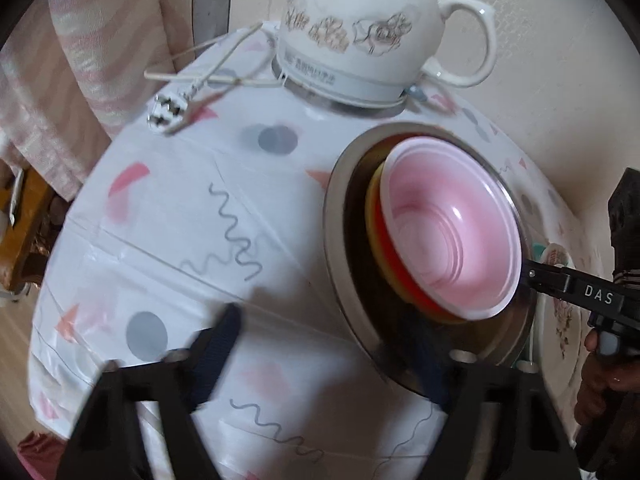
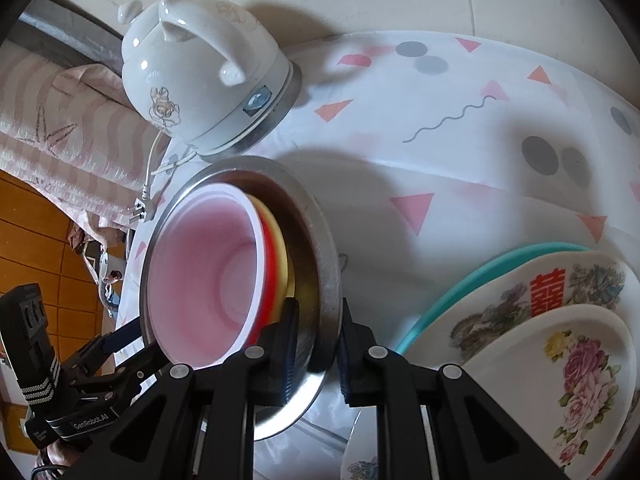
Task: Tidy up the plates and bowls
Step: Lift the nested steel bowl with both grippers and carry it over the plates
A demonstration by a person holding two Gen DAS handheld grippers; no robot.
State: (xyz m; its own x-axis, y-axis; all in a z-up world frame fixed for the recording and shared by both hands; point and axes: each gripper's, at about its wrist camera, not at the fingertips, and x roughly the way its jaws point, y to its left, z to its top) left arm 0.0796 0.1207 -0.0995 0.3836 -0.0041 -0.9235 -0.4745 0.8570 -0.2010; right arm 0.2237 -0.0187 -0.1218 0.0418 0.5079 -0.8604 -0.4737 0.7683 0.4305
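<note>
A steel bowl [image 1: 340, 216] holds a nested stack: a yellow bowl [image 1: 373, 216], a red bowl [image 1: 390, 252] and a pink bowl [image 1: 452, 232] on top. In the right wrist view my right gripper [image 2: 316, 356] is shut on the steel bowl's rim [image 2: 324, 264]. The pink bowl [image 2: 200, 272] sits inside it. My left gripper [image 1: 332, 360] is open near the steel bowl's near edge, one finger on each side of the rim. It also shows in the right wrist view [image 2: 124, 352]. A stack of plates [image 2: 560, 320] lies at the right: a teal one, then floral ones.
A white floral electric kettle [image 1: 360, 28] stands at the back of the table on its base, its cord and plug [image 1: 168, 112] lying to the left. The tablecloth [image 1: 200, 220] is white with pink and grey shapes. A striped sofa and wood floor lie beyond the table's left edge.
</note>
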